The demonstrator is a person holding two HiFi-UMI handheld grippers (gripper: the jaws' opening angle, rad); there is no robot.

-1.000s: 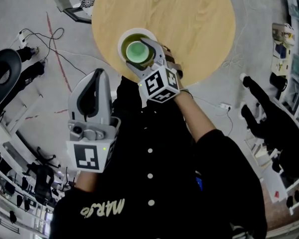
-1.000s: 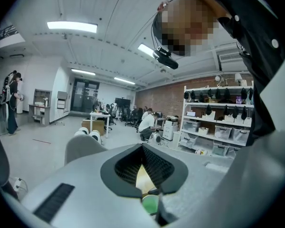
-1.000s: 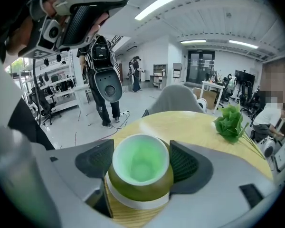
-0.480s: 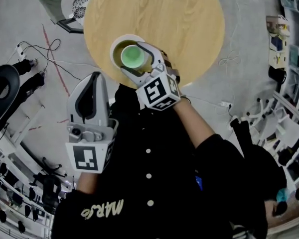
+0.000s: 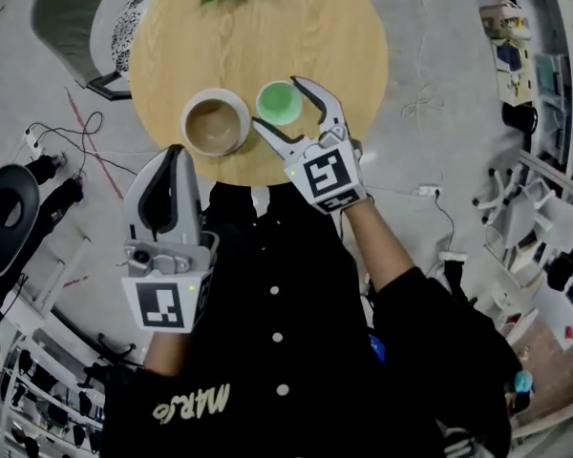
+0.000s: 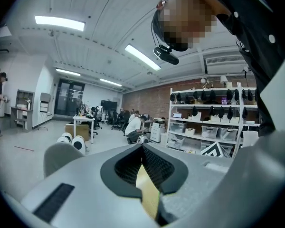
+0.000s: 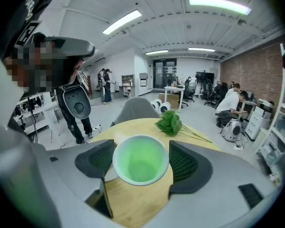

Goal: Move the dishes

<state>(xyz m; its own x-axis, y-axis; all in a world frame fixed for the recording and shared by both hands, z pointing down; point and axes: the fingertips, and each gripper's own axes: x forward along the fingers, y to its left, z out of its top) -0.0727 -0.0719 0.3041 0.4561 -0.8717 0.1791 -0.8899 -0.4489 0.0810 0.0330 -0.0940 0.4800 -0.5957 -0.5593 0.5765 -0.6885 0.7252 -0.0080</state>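
Green cup (image 7: 140, 159) has come out of the white bowl (image 5: 214, 122), where it sat a moment ago, and now it is just beside the bowl, on its right in the head view, over the round wooden table (image 5: 344, 46). The right gripper (image 5: 280, 103) holds the cup, with one jaw pressed on each side of it. The left gripper (image 5: 174, 153) has its jaws tight together with nothing in them, and it is off the table's edge, near the person's black shirt (image 5: 277, 284).
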